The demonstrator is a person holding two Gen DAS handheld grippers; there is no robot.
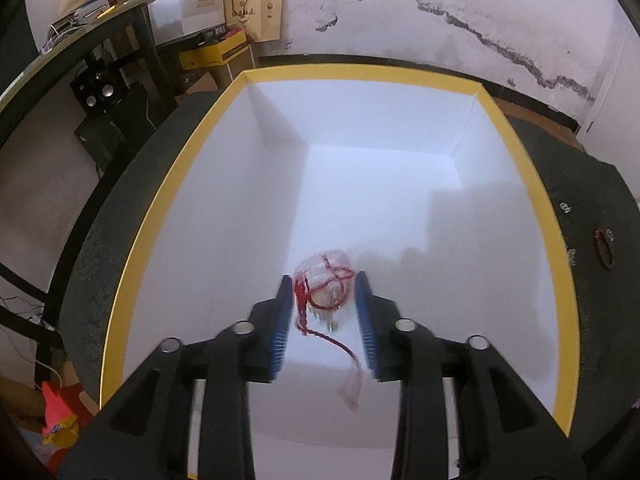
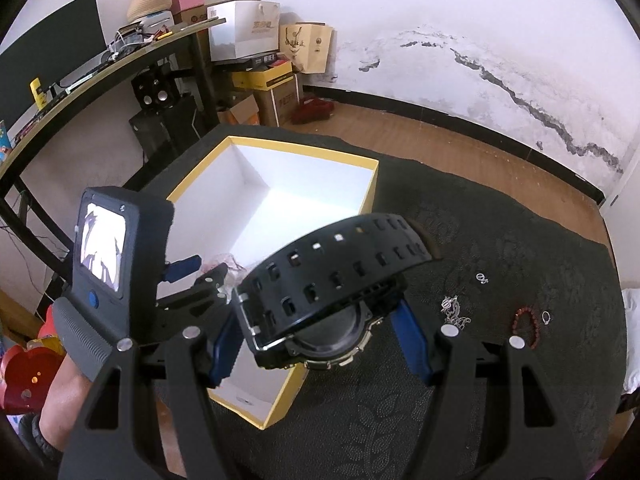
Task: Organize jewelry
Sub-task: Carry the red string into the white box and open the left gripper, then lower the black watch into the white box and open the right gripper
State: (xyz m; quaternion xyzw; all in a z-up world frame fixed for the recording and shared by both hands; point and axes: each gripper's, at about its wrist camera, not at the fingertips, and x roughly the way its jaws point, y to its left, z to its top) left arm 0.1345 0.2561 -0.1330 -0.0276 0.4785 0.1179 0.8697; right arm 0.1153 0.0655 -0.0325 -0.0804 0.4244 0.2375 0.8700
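Note:
A yellow-rimmed white box (image 1: 532, 184) (image 2: 280, 146) stands on a dark patterned table. My left gripper (image 1: 323, 292) is inside the box, jaws apart around a clear pouch with a red cord (image 1: 326, 286); the pouch hangs against the left pad, its cord trailing down. In the right wrist view the left gripper's fingers (image 2: 188, 266) show inside the box. My right gripper (image 2: 316, 344) is shut on a black wristwatch (image 2: 332, 280), held above the box's near right corner.
On the table right of the box lie a silver chain (image 2: 454, 312), a red bead bracelet (image 2: 524, 320) (image 1: 602, 248), a small ring (image 2: 546, 317) and a silver earring (image 2: 482, 278) (image 1: 565, 208). Desk, speakers and cartons stand at left.

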